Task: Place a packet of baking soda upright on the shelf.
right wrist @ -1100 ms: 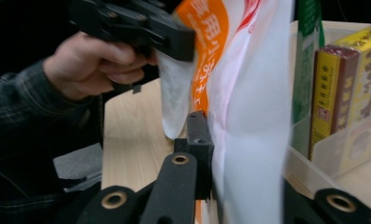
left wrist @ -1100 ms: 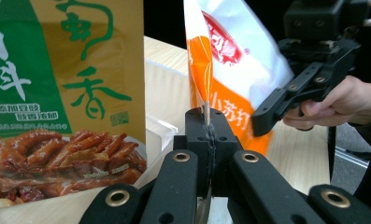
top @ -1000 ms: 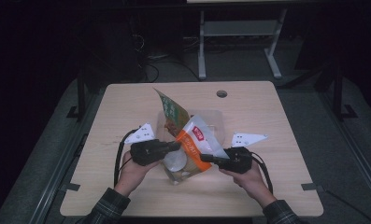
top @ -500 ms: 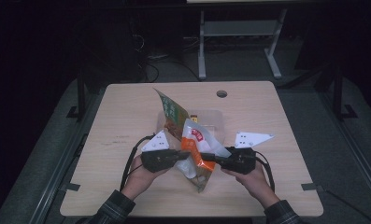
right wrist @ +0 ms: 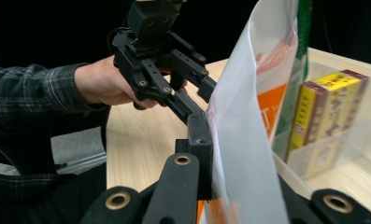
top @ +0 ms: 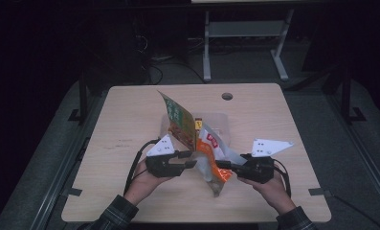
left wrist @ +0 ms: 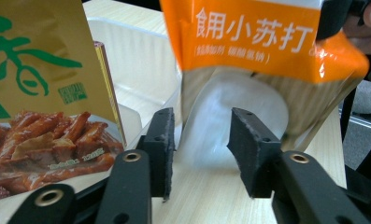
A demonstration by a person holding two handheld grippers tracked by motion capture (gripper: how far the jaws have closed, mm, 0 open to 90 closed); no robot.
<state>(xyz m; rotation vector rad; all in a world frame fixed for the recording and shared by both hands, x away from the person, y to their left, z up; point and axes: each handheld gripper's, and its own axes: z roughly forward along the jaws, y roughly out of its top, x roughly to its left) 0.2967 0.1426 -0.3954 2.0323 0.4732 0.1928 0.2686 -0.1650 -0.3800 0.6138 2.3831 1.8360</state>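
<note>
Fig.: high view w/ both gripper views, packing of a clear tub. The orange-and-white pouch [top: 215, 158] hangs above the table [top: 130, 120], just in front of the clear plastic tub [top: 221, 125] at table centre. The right gripper [top: 223, 165] is clamped on the pouch's edge; in the right gripper view its jaws pinch the white film [right wrist: 239, 140] flat. The left gripper [top: 191, 159] has just been opening; in the left gripper view its pads [left wrist: 160, 140] stand off either side of the pouch's pale lower part [left wrist: 211, 121], no pressure on it, i.e. released. Done so far, judging by contents: a green-gold snack bag [top: 178, 120] leans upright at the tub's left side, and a small yellow box [right wrist: 328, 116] stands inside. Left to do, prob.: carry the pouch over the rim, lower it in, let go.
</note>
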